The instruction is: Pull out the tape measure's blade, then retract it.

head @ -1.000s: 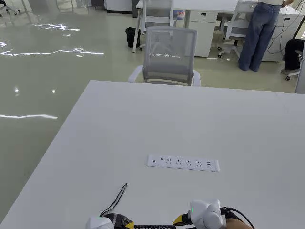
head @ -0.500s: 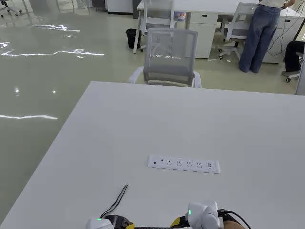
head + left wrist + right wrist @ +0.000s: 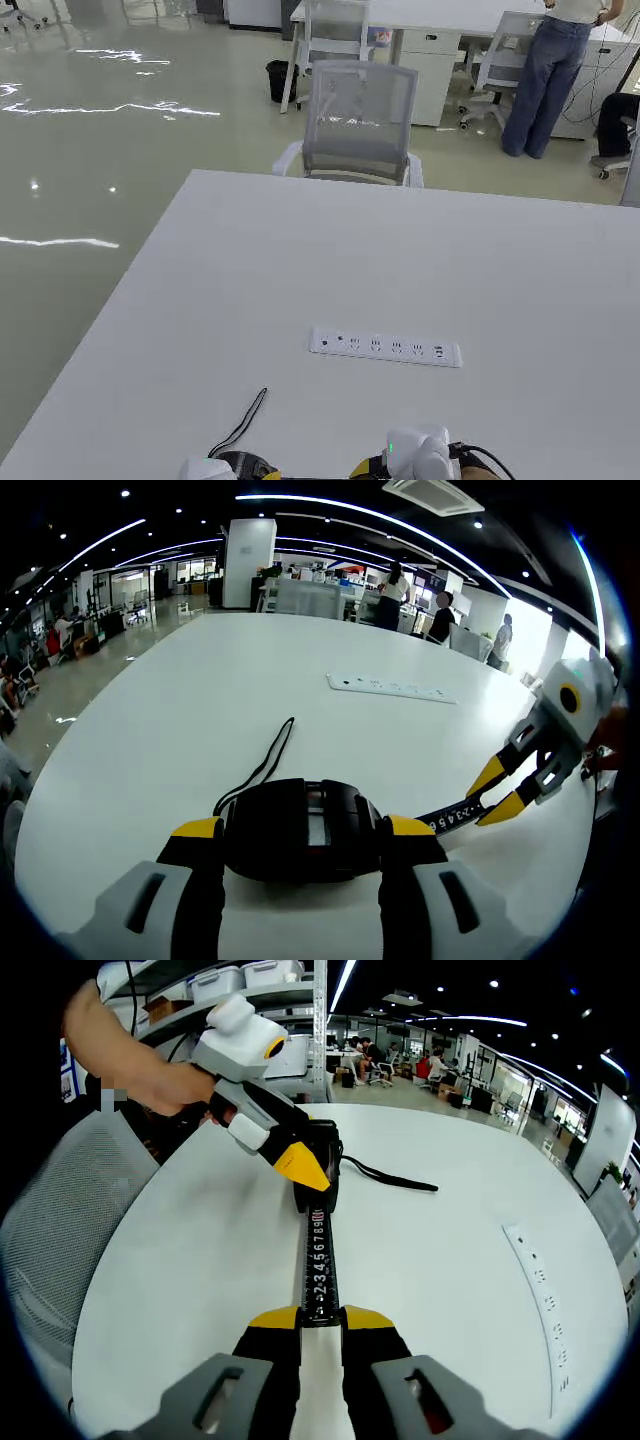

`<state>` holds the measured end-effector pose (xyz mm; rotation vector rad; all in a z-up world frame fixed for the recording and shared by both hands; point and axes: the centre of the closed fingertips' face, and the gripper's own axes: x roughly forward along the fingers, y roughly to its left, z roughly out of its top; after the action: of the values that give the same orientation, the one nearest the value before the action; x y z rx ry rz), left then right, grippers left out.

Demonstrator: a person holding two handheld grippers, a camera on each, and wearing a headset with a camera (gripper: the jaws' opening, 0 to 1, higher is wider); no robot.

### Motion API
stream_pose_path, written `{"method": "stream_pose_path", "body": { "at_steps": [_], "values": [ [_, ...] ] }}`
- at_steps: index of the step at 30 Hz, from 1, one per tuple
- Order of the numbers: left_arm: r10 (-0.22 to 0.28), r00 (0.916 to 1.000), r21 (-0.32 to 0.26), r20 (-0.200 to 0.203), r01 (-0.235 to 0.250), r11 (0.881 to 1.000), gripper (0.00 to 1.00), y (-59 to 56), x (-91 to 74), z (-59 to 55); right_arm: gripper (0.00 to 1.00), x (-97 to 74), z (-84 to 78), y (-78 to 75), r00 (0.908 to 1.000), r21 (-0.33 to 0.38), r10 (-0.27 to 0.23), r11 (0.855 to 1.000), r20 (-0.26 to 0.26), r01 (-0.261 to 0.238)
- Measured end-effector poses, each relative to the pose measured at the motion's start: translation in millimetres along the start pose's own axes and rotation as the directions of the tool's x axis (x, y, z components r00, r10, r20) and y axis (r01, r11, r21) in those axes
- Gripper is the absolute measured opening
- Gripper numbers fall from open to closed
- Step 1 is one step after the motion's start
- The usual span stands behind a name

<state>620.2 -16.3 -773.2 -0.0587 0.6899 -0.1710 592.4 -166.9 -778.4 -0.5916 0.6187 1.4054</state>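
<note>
the tape (image 3: 300, 810) sits on the tabletop (image 3: 400, 250) at its near edge, with its black case clamped side to side between the yellow tips of the left claw (image 3: 303, 830). the blade (image 3: 319, 1260) runs out of the case flat over the white surface, numbers up, and its far end is pinched in the right claw (image 3: 320, 1318), whose jaws are closed tight on it. over the last second the right claw (image 3: 415, 458) has slid in toward the case in the head view, while the left claw (image 3: 215, 468) and the strip (image 3: 385, 347) kept their places. so the span of bare blade has shortened. that reads as the return half of the job: the pull-out looks done and the blade is being fed back in, with a short length left to go. the black cord (image 3: 262, 762) trails loose from the case across the tabletop, well short of the strip. as for pose, the two claws face each other along the blade's line. the left one is held low and level by a hand (image 3: 140, 1070) coming in from the tabletop's edge. the right one is also low, just above the surface, pointing straight at the mouth of the case.
</note>
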Motion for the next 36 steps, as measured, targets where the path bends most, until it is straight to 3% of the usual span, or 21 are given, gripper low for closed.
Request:
{"method": "stream_pose_path", "body": {
  "at_steps": [36],
  "values": [
    [-0.010, 1.0000, -0.003, 0.001, 0.010, 1.000, 0.59, 0.3, 0.5, -0.5, 0.13, 17.9, 14.9, 1.8, 0.9997, 0.003, 0.013, 1.000, 0.019, -0.013]
  ]
}}
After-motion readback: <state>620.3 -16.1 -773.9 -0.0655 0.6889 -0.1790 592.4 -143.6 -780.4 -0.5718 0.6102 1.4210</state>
